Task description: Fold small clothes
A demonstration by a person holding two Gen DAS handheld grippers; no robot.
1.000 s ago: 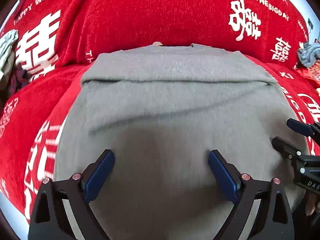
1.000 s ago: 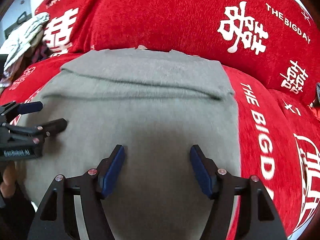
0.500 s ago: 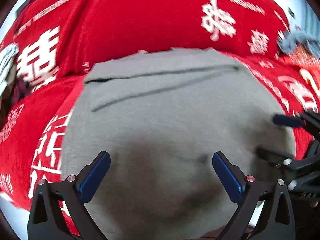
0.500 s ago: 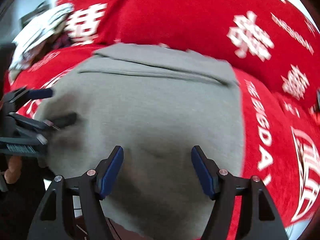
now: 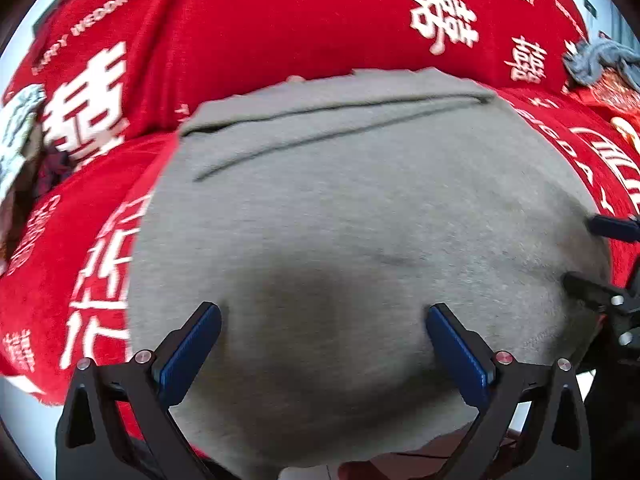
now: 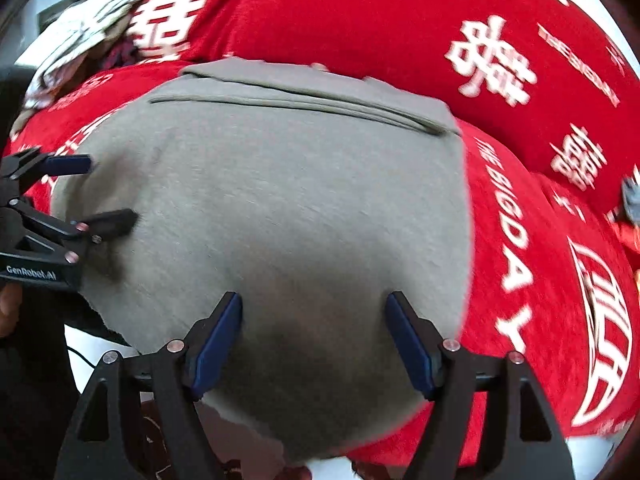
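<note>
Both hand-held grippers hovered side by side above the near part of a grey garment (image 5: 360, 220), and neither had cloth in its grasp. On the left hand-held gripper (image 5: 323, 346) the blue pads (image 5: 188, 354) stood as far apart as they go, having just spread a little wider, with only flat fabric showing beneath the gap. On the right hand-held gripper (image 6: 313, 338) the pads (image 6: 216, 346) had likewise just been opening and stood wide, again with nothing pinched between them. Each wrist view caught the other tool at its edge, over the garment's side border.

The garment lay spread on a red cover (image 5: 248, 28) printed with white characters and English wedding words; whether that cover dressed a bed or a sofa could not be told. Its far end was already doubled over, a straight folded band running across under the red backrest. The near hem hung past the front edge of the cover, with floor visible below it in the right wrist view.

Judging by this, one fold was done and the jaws were spread ready for the next hold, probably along the near hem, so that both corners could be lifted together and carried evenly toward the band. Crumpled clothes (image 6: 84, 24) sat off to the left, and a grey bundle (image 5: 600, 60) at far right, seemingly waiting their turn.
</note>
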